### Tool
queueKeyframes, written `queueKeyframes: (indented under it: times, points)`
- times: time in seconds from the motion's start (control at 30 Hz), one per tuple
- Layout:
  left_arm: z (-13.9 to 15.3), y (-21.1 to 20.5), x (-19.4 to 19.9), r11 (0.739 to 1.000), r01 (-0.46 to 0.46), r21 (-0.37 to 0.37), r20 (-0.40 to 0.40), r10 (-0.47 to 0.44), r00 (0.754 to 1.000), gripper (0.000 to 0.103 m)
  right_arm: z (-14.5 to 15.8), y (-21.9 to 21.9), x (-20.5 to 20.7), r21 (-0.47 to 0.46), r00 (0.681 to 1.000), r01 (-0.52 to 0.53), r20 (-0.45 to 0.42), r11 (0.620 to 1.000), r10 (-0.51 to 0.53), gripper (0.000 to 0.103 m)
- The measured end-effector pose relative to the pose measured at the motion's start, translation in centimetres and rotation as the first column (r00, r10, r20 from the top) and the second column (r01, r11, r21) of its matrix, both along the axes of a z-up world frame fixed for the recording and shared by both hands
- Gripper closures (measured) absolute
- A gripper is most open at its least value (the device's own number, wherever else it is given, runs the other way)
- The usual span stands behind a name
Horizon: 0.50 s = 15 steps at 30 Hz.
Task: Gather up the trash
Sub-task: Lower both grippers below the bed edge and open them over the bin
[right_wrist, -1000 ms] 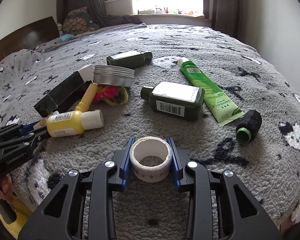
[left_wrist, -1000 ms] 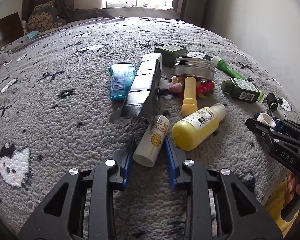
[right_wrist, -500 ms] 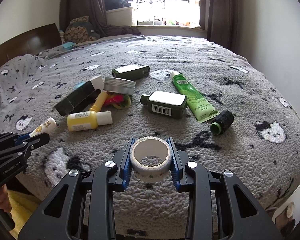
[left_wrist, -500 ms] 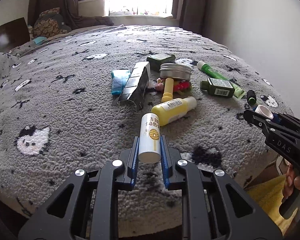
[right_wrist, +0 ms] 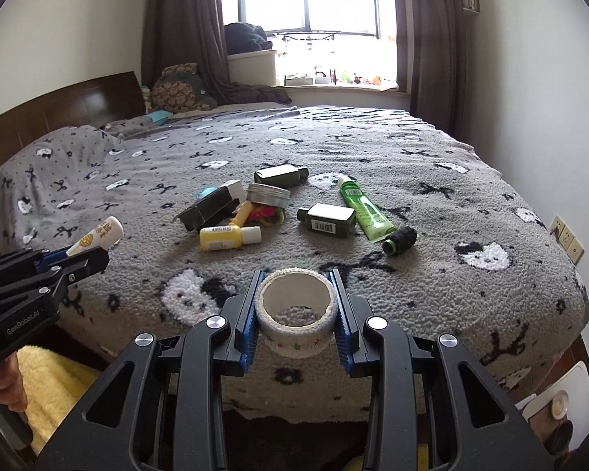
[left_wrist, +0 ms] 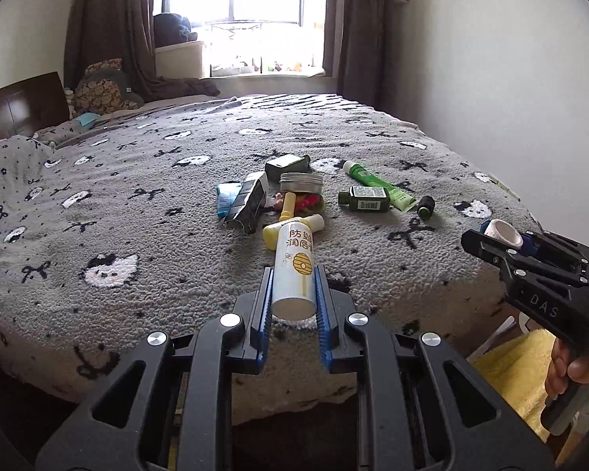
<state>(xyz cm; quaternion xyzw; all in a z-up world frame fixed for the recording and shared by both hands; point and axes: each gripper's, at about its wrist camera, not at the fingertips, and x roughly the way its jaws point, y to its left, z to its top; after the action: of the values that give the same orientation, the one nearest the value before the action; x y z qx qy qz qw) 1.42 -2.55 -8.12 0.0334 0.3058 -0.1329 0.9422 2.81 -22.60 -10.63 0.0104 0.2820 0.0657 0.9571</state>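
My left gripper (left_wrist: 293,274) is shut on a white tube with a yellow honeycomb label (left_wrist: 294,271), held in the air off the bed's near edge; it also shows in the right wrist view (right_wrist: 98,235). My right gripper (right_wrist: 296,294) is shut on a white tape roll (right_wrist: 294,314), also lifted off the bed; it shows in the left wrist view (left_wrist: 502,233). Left on the grey blanket (right_wrist: 432,274) are a yellow bottle (right_wrist: 225,235), a dark green bottle (right_wrist: 330,219), a green tube (right_wrist: 363,208), a black cap (right_wrist: 400,240), a silver tin (right_wrist: 268,195) and a black carton (right_wrist: 210,208).
A second green bottle (right_wrist: 280,174) and a blue packet (left_wrist: 225,202) lie behind the pile. A yellow cloth (left_wrist: 518,369) lies on the floor below the bed's near edge. A wooden headboard (right_wrist: 59,114) is at left, a wall at right, a window behind.
Both grippers have pulled back and up from the bed with their items held; the pile now looks farther away and the bed's near edge is in view.
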Motion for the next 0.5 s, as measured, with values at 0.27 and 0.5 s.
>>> queueKeyframes:
  times: [0.27, 0.5]
  points:
    - [-2.8, -0.6, -3.7, 0.999, 0.046, 0.017, -0.09, -0.044, 0.995, 0.085, -1.9, 0.6, -2.8, -0.048, 0.998, -0.035, -0.054, 0.998, 0.033, 0.07]
    - [-8.0, -0.6, -4.3, 0.997, 0.078, 0.012, -0.238, -0.073, 0.969, 0.085, -7.0, 1.1, -2.9, -0.038, 0.977, -0.068, -0.203, 0.997, 0.059, 0.07]
